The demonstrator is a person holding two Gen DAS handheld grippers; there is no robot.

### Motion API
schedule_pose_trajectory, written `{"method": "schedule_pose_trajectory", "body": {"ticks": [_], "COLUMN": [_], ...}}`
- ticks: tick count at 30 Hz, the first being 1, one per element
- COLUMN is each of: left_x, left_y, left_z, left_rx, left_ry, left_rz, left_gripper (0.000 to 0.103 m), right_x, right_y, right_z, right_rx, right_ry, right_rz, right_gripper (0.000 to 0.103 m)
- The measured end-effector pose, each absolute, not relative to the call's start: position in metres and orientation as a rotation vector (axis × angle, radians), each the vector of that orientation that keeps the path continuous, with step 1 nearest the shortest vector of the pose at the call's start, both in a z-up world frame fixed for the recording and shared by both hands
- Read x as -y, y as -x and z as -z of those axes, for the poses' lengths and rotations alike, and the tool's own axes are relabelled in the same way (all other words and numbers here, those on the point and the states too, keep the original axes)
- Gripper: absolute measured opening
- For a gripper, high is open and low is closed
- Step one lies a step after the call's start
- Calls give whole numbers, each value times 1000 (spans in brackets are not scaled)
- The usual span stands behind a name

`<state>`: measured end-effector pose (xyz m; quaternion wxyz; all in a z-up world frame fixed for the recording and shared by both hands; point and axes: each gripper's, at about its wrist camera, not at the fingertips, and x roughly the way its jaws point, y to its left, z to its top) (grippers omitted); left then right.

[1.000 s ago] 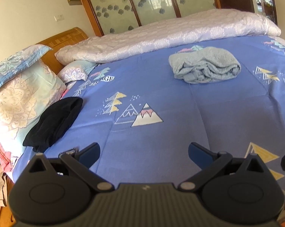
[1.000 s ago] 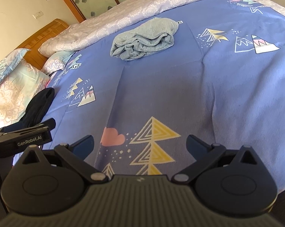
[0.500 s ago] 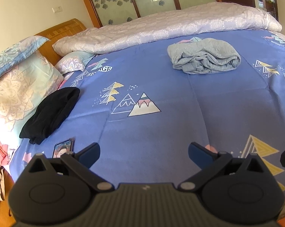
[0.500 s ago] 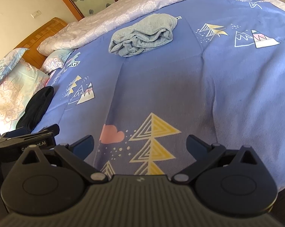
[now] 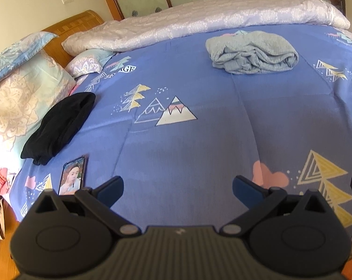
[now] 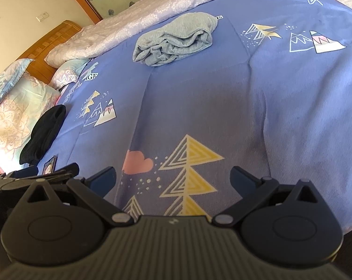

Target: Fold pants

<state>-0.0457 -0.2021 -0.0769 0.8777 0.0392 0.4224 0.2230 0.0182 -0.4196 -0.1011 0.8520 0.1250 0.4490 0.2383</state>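
Left wrist view shows the left gripper [image 5: 177, 187] with jaws spread wide, holding nothing, above the blue bedspread [image 5: 199, 144] — the right gripper [image 6: 172, 178] is likewise spread and empty. Folded grey pants [image 5: 251, 54] lie toward the bedspread's far edge beside the pale quilt [image 5: 199, 23], long axis running along that edge. Black garment [image 5: 59, 124] and phone [image 5: 72, 178] sit near the left edge.
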Motion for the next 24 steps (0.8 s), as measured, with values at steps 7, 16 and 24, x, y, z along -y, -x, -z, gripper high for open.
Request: {"method": "schedule_pose_trajectory", "body": {"ticks": [7,16,24], "left_x": [202,202,202], "left_y": [46,46,44], "left_z": [83,92,95], "left_rx": [-912,-945,-960], "left_ry": [-71,-63,-65], "left_rz": [-453,-450,-451], "left_gripper": [103,103,103], "right_x": [420,420,421], "right_y": [-18,-19,-21], "right_z": [101,103,104], "right_rx": [-948,-956,-963], "right_ry": [-264,-265,-268], "right_rz": [-502,-499,-497], "right_gripper": [103,103,103]}}
